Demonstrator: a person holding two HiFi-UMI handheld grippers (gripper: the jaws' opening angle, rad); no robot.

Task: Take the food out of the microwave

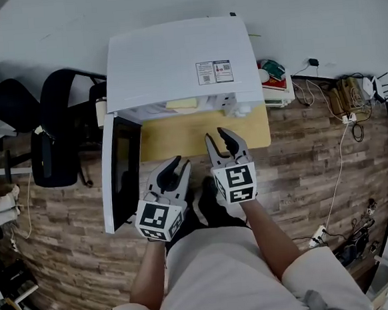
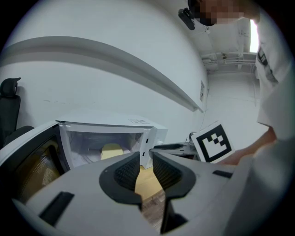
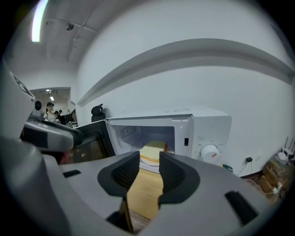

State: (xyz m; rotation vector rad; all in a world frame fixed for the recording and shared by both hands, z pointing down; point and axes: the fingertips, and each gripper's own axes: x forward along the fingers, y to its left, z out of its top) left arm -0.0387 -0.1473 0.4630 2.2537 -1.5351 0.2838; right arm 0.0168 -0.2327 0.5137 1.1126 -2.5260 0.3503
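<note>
- both my tongs are open and empty. my left gripper (image 1: pixel 181 164) and right gripper (image 1: pixel 216 134) hover over the wooden table (image 1: pixel 179 137), in front of the microwave (image 1: pixel 180 62) and not yet inside it.
- the door (image 1: pixel 123 170) is swung wide to my left, so the cavity is clear to enter.
- the food (image 3: pixel 151 153), a pale yellow slice, sits inside the microwave on what looks like a white plate (image 3: pixel 148 162), lined up with my right jaws.
- i'd go in with the right gripper, low and level, and spread the jaws wider first.
- the slice looks soft, so i'd rather pinch the plate's rim than the food.
- i'd keep the left gripper away from the door edge, draw straight out without tilting, and set it on the table.
</note>
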